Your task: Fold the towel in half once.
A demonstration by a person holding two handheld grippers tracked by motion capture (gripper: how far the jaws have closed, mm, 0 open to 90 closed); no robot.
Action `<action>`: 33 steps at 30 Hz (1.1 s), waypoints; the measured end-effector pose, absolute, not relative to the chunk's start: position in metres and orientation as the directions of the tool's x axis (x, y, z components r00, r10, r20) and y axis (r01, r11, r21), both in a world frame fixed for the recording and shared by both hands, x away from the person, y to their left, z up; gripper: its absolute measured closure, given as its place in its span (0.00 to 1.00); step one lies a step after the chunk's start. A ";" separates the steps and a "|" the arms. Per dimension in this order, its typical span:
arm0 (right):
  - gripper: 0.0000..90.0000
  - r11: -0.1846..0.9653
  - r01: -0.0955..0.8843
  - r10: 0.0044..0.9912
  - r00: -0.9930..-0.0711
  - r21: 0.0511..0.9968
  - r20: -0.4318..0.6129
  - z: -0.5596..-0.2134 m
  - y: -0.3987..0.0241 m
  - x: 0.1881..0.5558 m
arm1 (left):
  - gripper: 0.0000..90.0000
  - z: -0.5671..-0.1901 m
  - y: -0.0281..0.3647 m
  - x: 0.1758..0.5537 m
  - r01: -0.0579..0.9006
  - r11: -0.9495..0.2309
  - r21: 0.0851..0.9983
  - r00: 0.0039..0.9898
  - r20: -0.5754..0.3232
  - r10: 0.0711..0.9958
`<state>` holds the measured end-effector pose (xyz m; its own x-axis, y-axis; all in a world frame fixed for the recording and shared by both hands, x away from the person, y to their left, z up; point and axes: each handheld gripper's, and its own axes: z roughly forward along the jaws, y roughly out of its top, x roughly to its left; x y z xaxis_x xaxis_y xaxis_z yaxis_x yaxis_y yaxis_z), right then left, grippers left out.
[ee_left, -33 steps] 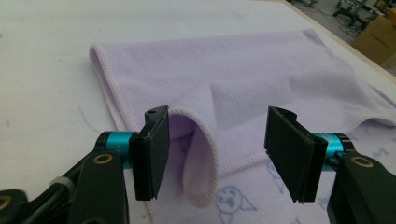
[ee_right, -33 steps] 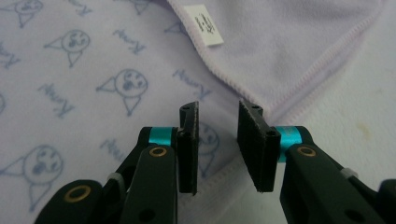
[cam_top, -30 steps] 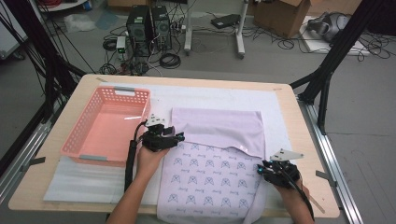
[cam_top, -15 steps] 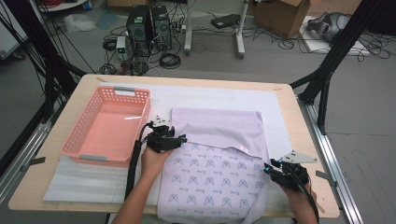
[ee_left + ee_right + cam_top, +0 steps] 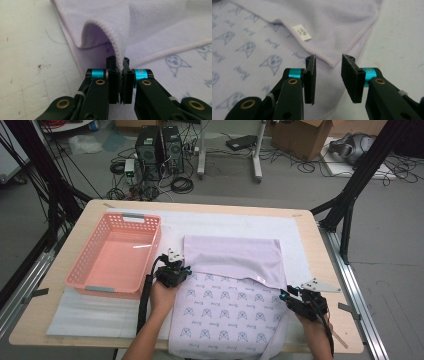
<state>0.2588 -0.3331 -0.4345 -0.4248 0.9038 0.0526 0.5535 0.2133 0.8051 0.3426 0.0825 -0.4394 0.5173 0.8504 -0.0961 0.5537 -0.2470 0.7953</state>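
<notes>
- The lavender towel (image 5: 230, 295), printed with small cat faces, lies on the white mat (image 5: 90, 310) in the middle of the table (image 5: 320, 227); its far part is folded toward the person, plain underside up, and its near edge hangs over the table's front.
- We judge it light, soft and limp: it will sag and drape from wherever it is pinched, so the stitched hems at the corners of the fold look like the surest holds.
- Its long axis runs from the person toward the far side of the table; the folded flap's free edge lies across that line.
- Our left gripper (image 5: 119, 65) has just been closing, and its jaws are now clamped on the flap's hem at its left corner, the cloth arching up from the pinch.
- Our right gripper (image 5: 328, 65) hovers at the flap's right corner (image 5: 334, 63), jaws apart, nothing pressed between them; a white label (image 5: 301, 32) lies just beyond.
- A pink basket (image 5: 115, 255) stands at the left.
</notes>
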 end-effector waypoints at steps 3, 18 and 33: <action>0.71 0.178 0.568 0.913 -0.401 0.803 0.081 -0.437 -0.331 0.270 | 0.97 -0.433 0.086 0.337 0.555 -0.227 0.801 0.554 -0.152 0.819; 0.95 0.215 0.605 0.901 -0.427 0.767 0.084 -0.437 -0.321 0.273 | 0.97 -0.432 0.114 0.278 0.542 -0.151 0.827 0.630 -0.280 0.725; 0.95 0.233 0.566 0.852 -0.510 0.791 0.114 -0.418 -0.336 0.222 | 0.96 -0.435 0.125 0.249 0.528 -0.155 0.835 0.666 -0.294 0.685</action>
